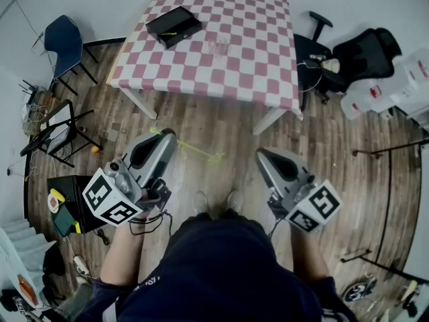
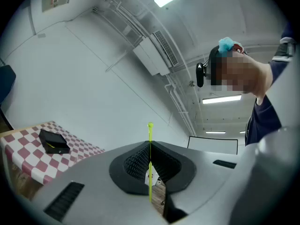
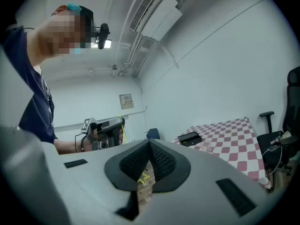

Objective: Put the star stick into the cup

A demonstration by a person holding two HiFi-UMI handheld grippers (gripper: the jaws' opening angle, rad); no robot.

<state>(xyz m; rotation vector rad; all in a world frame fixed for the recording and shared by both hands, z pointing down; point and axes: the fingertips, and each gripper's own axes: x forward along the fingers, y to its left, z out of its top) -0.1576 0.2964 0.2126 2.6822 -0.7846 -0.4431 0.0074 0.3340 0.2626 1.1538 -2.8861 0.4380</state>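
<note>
The star stick point(image 1: 194, 149) is a thin yellow-green rod with its star end low over the wooden floor. My left gripper point(image 1: 167, 136) is shut on it near the other end. In the left gripper view the stick point(image 2: 150, 158) stands upright between the closed pads. My right gripper point(image 1: 261, 153) is shut and holds nothing. Its own view shows the pads point(image 3: 161, 161) meeting, with the star point(image 3: 143, 178) visible below them. The clear cup point(image 1: 219, 45) stands on the red-and-white checked table point(image 1: 261, 79), well ahead of both grippers. It shows small in the right gripper view, cup point(image 3: 206, 146).
A black box point(image 1: 173, 25) lies on the table's far left part. A blue chair point(image 1: 64, 42) and a black stand point(image 1: 57, 133) are to the left. A black office chair point(image 1: 362, 52) and white containers point(image 1: 402, 79) are to the right. Wooden floor point(image 1: 201, 119) lies between me and the table.
</note>
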